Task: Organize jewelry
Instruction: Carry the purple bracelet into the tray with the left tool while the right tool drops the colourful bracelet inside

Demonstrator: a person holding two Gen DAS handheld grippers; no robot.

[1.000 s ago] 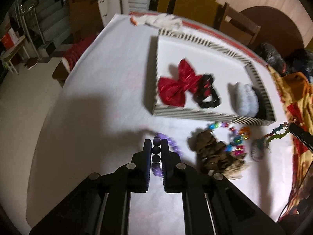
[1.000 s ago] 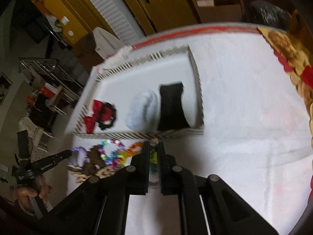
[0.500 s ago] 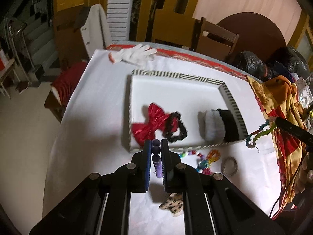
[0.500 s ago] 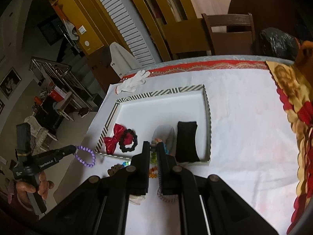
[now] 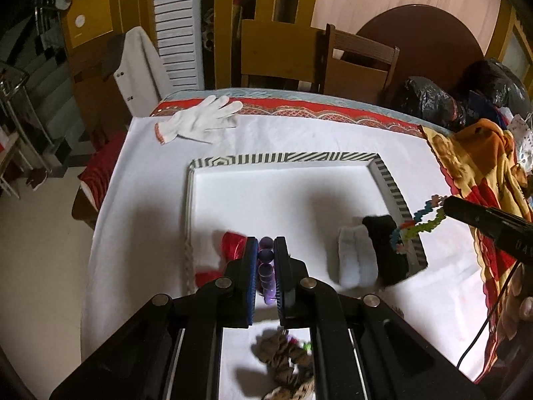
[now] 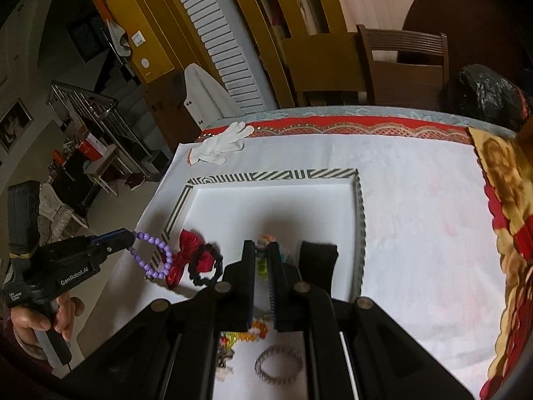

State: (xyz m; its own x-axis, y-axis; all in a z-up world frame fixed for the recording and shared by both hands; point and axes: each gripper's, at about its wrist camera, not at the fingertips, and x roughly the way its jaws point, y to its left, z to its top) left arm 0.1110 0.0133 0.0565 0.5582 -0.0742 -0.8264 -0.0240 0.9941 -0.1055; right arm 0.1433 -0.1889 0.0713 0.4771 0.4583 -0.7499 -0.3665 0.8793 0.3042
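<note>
Between left jaws, purple bracelet (image 5: 266, 268)

Left hand-held gripper (image 5: 266, 253) clamped, pointing steeply down; right hand-held gripper (image 6: 262, 256) likewise clamped, tilted down.

Between the jaws of the black left gripper (image 5: 266, 260) sit purple beads (image 5: 266, 268), and a multicoloured bead string (image 5: 420, 224) hangs from the black right gripper (image 6: 261, 260). Beyond the jaws lie a white tray (image 6: 273, 176) with a black-and-white striped rim, a red bow (image 6: 186, 250), a black scrunchie (image 6: 206, 266), and white (image 5: 356, 260) and black (image 5: 386, 243) pads. Below them lie a leopard-print scrunchie (image 5: 286, 360) and a grey bracelet (image 6: 278, 365) on the white cloth (image 6: 416, 233).
</note>
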